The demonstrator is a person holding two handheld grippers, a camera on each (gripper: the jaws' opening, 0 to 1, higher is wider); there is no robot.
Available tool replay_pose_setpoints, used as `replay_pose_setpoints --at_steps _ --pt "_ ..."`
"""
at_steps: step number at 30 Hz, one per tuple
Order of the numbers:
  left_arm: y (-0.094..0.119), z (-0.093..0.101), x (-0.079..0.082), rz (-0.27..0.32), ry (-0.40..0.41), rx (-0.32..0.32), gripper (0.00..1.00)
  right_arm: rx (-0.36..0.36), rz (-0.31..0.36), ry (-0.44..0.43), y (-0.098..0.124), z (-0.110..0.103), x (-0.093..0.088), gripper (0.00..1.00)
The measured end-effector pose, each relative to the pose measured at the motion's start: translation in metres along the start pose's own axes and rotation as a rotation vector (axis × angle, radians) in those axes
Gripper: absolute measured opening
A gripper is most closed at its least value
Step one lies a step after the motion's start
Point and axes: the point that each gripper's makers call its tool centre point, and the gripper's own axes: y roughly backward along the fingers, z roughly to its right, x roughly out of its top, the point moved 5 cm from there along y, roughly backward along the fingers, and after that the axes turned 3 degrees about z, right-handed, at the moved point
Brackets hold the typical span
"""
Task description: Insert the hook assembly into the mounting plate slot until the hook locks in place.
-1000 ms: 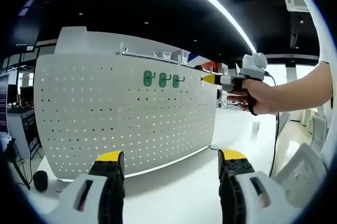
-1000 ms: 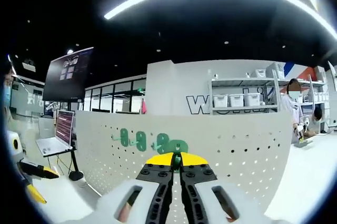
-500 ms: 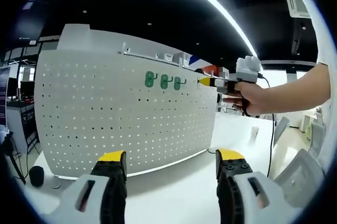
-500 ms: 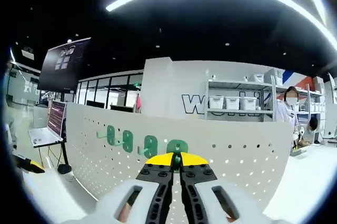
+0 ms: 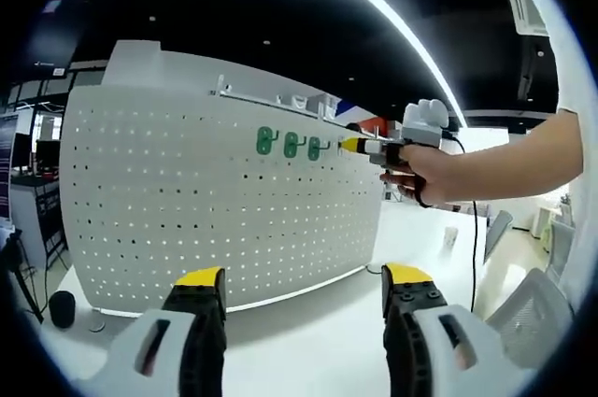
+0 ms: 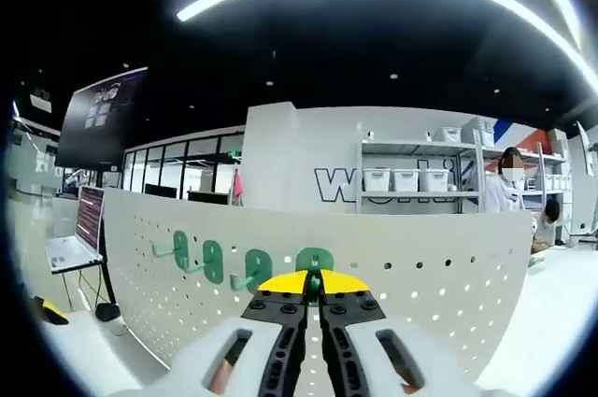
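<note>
Right gripper (image 5: 348,145) nearer pegboard (image 5: 187,201) (fingers pinching hook (image 6: 315,277))

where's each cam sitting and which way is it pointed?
Left gripper view: rides the open left gripper, low over the table, facing the pegboard; the person's hand brings the right gripper to the green hooks.
Right gripper view: rides the right gripper, shut on a green hook at the board.
Both share pegboard and hooks.

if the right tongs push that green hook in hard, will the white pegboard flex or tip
The pegboard looks like a thin sheet standing on edge on the table, so it may flex slightly. Its curve probably steadies it against tipping. The hook looks small and light, pinched in the right tongs.
</note>
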Motion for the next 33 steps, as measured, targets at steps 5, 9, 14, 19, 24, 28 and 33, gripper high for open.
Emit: replay_pose_setpoints --at_steps 5,9,14,19,24,28,33 --pt "0.002 -0.003 -0.002 -0.008 0.005 0.005 0.68 -0.002 0.000 -0.004 -0.004 0.001 -0.001 0.01" --pt "0.002 -0.005 -0.001 -0.016 0.001 0.007 0.67 0.003 -0.005 -0.009 -0.006 0.000 -0.003 0.01" --pt "0.005 -0.009 0.002 -0.017 -0.001 0.020 0.66 0.001 -0.014 -0.012 -0.009 0.001 -0.008 0.01" --pt "0.008 -0.011 0.001 -0.020 -0.002 0.026 0.64 -0.006 -0.021 -0.026 -0.011 0.003 -0.011 0.01" --pt "0.009 -0.013 0.002 -0.016 0.002 0.040 0.63 -0.008 -0.018 -0.008 -0.012 0.002 -0.010 0.01" --pt "0.010 -0.012 0.001 -0.019 0.007 0.038 0.63 -0.018 -0.014 -0.024 -0.012 0.001 -0.011 0.01" --pt "0.014 -0.016 -0.001 -0.018 0.011 0.053 0.60 -0.052 -0.017 0.021 -0.013 -0.002 -0.011 0.01"
